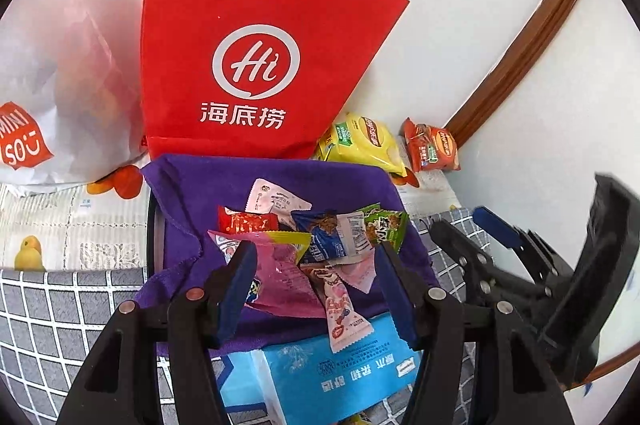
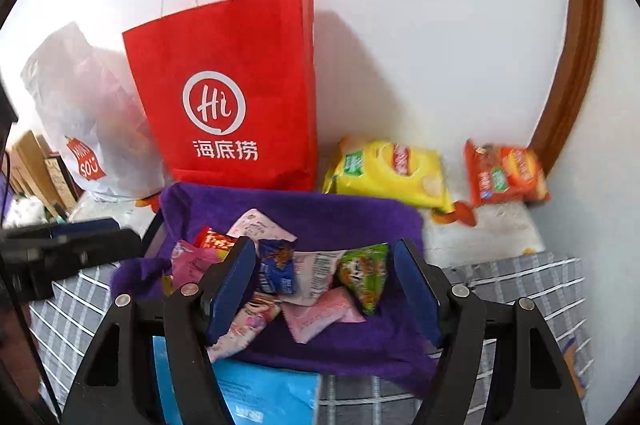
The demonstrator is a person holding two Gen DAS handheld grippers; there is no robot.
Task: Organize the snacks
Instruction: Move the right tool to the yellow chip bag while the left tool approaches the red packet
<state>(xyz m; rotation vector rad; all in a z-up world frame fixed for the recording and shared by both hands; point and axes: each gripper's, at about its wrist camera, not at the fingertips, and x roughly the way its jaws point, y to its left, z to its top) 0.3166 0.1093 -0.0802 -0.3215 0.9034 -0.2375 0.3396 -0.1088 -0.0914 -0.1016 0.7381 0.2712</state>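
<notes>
Left hand-held gripper (image 1: 316, 289): your fingers stand apart with nothing between the pads; they hover over the near part of the snack pile.
Right hand-held gripper (image 2: 326, 289): also spread wide and holding nothing, just above the pile's right side.
Tissue pack (image 1: 340, 373): the blue pack lies nearest you, under the near edge of the cloth.
Pink packet (image 1: 280, 277): it sits right between your left fingers, closest to the left pad.
Blue packet (image 2: 278, 267): just beside your right gripper's left pad.
Green packet (image 2: 362, 273): between your right fingers, nearer the right one.
Snack pile: all the small packets lie jumbled on the purple cloth (image 2: 340, 217), touching and overlapping.
Progress: by the look of it, sorting is hardly begun; nothing in the pile is grouped.
Yellow bag (image 2: 390, 169) and orange bag (image 2: 506, 175): these lie apart from each other beyond the cloth, by the wall.
Red bag (image 2: 228, 93): upright behind the cloth's far edge; whether it holds any snacks, you cannot tell.
White bag (image 2: 80, 105): left of the red one, against the wall.
</notes>
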